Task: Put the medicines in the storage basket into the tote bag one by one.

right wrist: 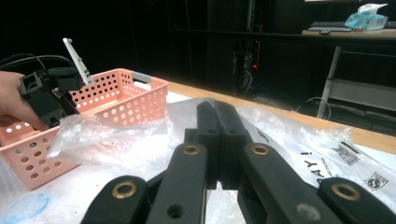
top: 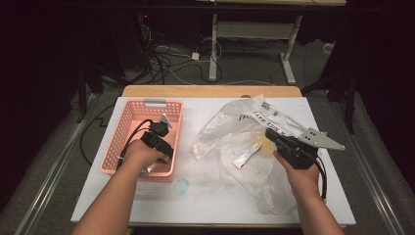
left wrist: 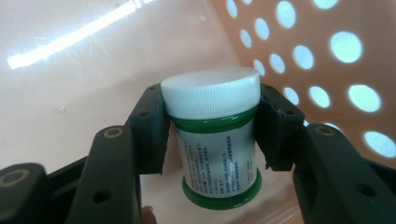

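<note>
The label print on the green jar (left wrist: 215, 163) is too blurred to be read. Inside the pink basket (top: 128, 117), the jar is hidden by the left gripper (top: 159, 147). The tube (top: 247, 155) beside the basket is too small to be identified.

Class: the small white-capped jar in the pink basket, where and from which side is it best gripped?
Grip the jar at its ribbed white cap, from above, as the left gripper does: the basket walls block the sides, and the round cap fits between the jaws.
</note>
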Motion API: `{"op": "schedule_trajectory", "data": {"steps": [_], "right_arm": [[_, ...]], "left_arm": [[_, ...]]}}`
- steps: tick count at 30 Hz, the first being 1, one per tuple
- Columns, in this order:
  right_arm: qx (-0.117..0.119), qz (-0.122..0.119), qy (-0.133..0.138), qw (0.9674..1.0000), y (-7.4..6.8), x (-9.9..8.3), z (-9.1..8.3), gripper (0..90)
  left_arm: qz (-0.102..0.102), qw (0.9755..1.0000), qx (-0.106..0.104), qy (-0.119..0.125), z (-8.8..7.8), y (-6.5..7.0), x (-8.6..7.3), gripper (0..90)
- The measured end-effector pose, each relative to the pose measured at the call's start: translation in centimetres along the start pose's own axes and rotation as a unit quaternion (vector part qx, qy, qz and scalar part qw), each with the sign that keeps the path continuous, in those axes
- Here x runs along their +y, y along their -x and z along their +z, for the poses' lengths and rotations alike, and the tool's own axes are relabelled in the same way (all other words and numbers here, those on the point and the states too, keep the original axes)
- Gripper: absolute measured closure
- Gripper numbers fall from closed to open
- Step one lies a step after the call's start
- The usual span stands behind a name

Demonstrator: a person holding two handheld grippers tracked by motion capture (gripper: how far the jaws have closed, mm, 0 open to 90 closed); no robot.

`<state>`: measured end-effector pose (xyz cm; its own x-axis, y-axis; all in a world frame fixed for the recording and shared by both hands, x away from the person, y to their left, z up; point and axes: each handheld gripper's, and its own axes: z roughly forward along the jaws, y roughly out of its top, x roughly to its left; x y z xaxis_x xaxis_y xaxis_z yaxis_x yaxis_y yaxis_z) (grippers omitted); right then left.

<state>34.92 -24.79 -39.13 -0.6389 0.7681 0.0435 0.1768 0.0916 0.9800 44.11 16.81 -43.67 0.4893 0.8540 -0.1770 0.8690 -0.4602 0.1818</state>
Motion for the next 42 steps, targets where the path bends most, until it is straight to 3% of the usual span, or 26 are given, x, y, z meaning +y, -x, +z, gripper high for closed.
{"op": "schedule_trajectory", "data": {"steps": [11,16,21,28,33,36,42], "right_arm": [[0.0,0.0,0.002,1.0,0.0,0.1,-0.1,90.0],[-0.001,0.001,0.003,1.0,0.1,0.1,-0.1,90.0],[-0.001,0.0,0.004,1.0,0.0,0.2,-0.1,90.0],[-0.001,0.0,0.003,1.0,0.0,0.1,-0.1,90.0],[-0.001,0.0,0.003,1.0,0.0,0.1,-0.1,90.0],[0.0,0.001,0.003,1.0,-0.1,0.1,-0.1,90.0],[0.003,-0.002,0.004,1.0,-0.1,0.1,-0.1,90.0]], "left_arm": [[0.017,0.9989,0.011,0.042,-1.2,0.5,-0.5,49.2],[0.024,0.9975,0.009,0.065,-2.1,0.6,-1.0,49.2],[0.019,0.9946,0.001,0.102,-3.1,0.4,-1.9,49.2],[0.018,0.9878,-0.002,0.155,-4.2,0.6,-3.7,49.3],[0.022,0.9797,0.005,0.199,-5.1,0.9,-5.1,49.3],[0.028,0.9762,0.003,0.215,-5.3,1.2,-5.7,49.3],[0.04,0.9657,0.013,0.256,-5.5,2.2,-7.0,49.3]]}}
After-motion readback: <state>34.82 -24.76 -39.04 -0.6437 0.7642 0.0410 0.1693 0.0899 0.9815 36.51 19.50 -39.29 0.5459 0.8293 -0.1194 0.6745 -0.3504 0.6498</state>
